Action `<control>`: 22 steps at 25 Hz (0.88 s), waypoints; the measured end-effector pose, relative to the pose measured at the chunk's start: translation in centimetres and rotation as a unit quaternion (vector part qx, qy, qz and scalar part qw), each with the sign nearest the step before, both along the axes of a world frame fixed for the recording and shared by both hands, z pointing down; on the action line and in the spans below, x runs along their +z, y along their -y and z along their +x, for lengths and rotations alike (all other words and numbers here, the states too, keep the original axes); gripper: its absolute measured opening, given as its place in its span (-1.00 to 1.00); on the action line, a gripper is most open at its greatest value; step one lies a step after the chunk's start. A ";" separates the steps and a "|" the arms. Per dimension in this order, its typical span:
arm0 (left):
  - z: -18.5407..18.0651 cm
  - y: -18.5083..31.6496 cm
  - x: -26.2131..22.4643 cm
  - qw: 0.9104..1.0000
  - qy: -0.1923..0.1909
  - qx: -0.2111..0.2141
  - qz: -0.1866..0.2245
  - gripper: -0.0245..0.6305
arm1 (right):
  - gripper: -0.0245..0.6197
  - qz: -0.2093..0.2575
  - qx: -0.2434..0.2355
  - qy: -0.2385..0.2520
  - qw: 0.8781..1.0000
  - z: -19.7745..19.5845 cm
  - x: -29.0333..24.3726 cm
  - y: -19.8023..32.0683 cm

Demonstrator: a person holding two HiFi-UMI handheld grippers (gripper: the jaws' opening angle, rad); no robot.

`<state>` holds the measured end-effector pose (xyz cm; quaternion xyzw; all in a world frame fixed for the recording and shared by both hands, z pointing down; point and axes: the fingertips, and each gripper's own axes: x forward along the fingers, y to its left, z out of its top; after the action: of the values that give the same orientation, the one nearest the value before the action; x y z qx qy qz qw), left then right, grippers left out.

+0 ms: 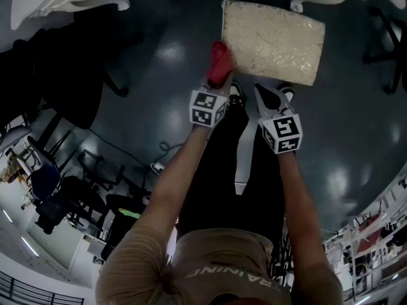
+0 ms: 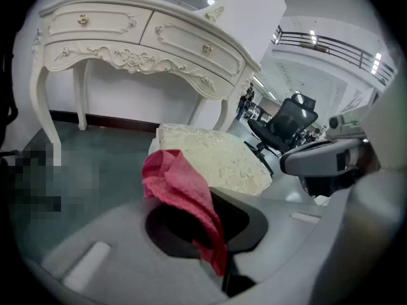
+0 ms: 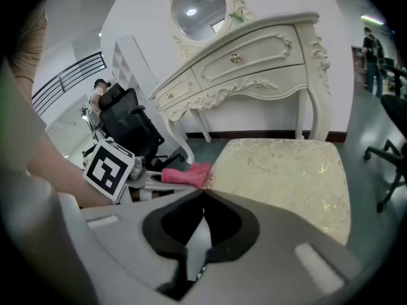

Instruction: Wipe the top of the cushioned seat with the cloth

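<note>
My left gripper point(image 1: 218, 83) clenched the cloth point(image 1: 220, 61) by the cushioned seat's point(image 1: 273, 37) near-left corner. My right gripper point(image 1: 262, 94) was closed on nothing. I judged flat, overlapping strokes best.

The dark, glossy floor point(image 1: 159, 62) carries the cream cushioned seat point(image 1: 272, 40), with the white dressing table point(image 3: 254, 56) standing just behind it. A black office chair point(image 2: 283, 122) stands nearby, and a thin cable point(image 1: 166, 148) lies looped on the floor.
</note>
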<state>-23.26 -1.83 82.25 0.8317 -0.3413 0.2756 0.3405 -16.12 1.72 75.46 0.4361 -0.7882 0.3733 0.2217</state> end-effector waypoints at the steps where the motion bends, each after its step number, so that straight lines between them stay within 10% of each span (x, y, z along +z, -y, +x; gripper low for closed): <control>1: 0.4 0.0 0.1 1.000 0.002 0.003 -0.001 -0.81 | -0.92 -0.002 0.003 0.001 1.000 0.3 0.1 0.0; 22: 10.5 -1.8 1.7 0.999 0.026 0.038 -0.019 -0.81 | -0.92 -0.011 0.036 0.017 0.999 10.3 1.5 -1.5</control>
<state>-12.75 0.01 83.94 0.8298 -0.3132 0.3166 0.3363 -5.78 3.18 77.01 0.4555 -0.7716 0.3967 0.1996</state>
